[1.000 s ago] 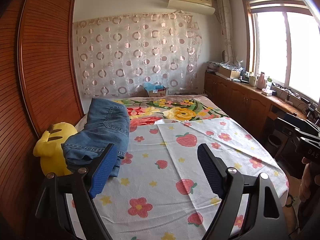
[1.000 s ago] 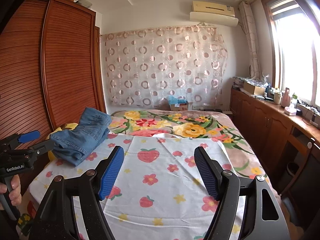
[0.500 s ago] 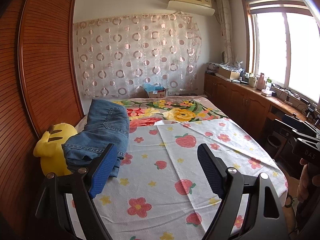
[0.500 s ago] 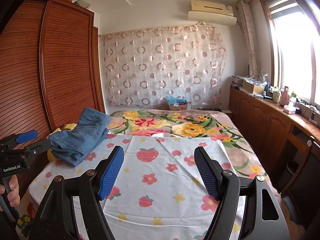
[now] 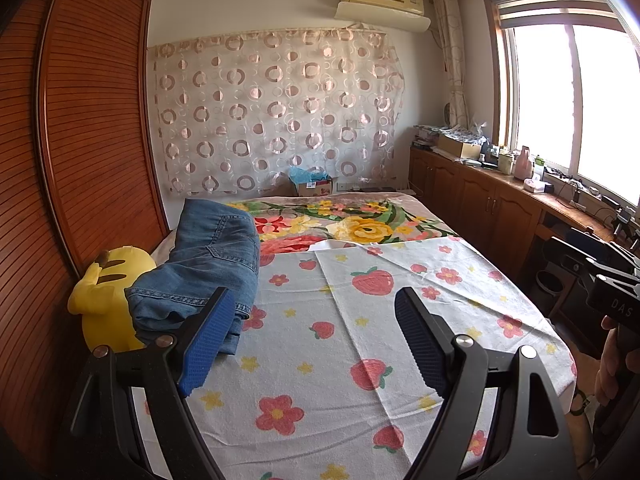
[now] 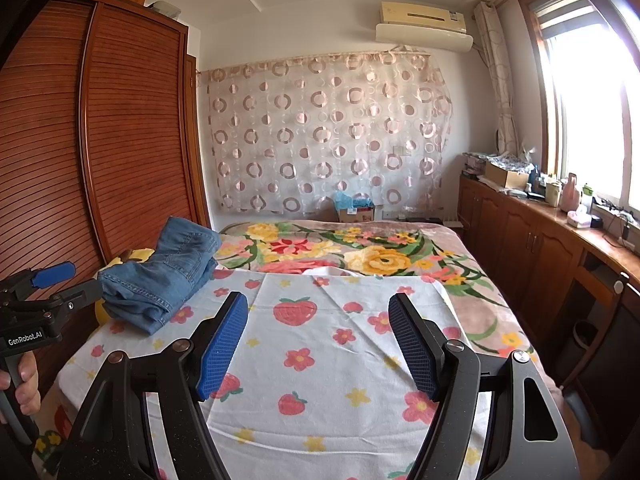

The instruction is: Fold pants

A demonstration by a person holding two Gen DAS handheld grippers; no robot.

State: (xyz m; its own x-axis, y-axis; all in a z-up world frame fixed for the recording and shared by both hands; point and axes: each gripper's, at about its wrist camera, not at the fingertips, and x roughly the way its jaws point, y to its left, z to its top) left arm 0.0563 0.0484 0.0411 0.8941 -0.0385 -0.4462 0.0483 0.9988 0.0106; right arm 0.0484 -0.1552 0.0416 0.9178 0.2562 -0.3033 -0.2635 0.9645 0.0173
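Note:
Blue denim pants (image 5: pixel 204 268) lie bunched at the left edge of the bed, partly over a yellow plush toy (image 5: pixel 104 300). They also show in the right wrist view (image 6: pixel 164 276). My left gripper (image 5: pixel 312 336) is open and empty, held above the near part of the bed, just right of the pants. My right gripper (image 6: pixel 318 340) is open and empty, above the middle of the strawberry-print sheet (image 6: pixel 320 344). Each gripper shows at the edge of the other's view, the left one (image 6: pixel 36 308) and the right one (image 5: pixel 604 280).
The white sheet with strawberries and flowers (image 5: pixel 360 320) covers the near bed over a floral blanket (image 5: pixel 352 224). A wooden slatted wardrobe (image 5: pixel 80 140) stands at the left. Wooden cabinets (image 5: pixel 480 200) with clutter run under the window at the right.
Both grippers have shifted only slightly. The pants lie where they were.

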